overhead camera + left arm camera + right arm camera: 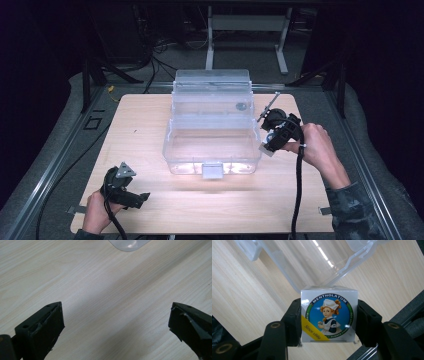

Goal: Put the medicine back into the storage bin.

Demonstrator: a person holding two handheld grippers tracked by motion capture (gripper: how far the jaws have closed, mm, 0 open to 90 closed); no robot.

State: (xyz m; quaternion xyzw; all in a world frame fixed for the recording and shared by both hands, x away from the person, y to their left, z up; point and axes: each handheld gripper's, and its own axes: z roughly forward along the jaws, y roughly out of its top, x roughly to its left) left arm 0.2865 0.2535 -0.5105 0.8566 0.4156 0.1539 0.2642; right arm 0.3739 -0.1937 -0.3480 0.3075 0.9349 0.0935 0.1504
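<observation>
— Two grippers, so nearest first: what do we have at the front of the counter [150,205]?

— We have the left gripper [131,196] low over the bare wood at the near left corner, held in the left hand [97,212]. In the left gripper view its fingers [42,327] stand spread wide, released, with nothing but wood grain between them.

— And a little farther in?

— We see the right gripper [267,146] at the right side of the counter, gripped by the right hand [315,145], its cable running back toward the near edge. In the right gripper view its fingers [292,320] are clenched on a small white Mentholatum box [329,315], one finger pressing each side wall, the round nurse label facing the camera.

— Where does that put the box?

— We place it off the wood, held up just beside the right wall of the clear plastic case [212,132], outside it rather than inside.

— And the case itself?

— We see it in the middle of the counter, lid thrown back toward the far edge, front latch [212,171] facing us. A corner of it also shows at the top of the left gripper view.
</observation>
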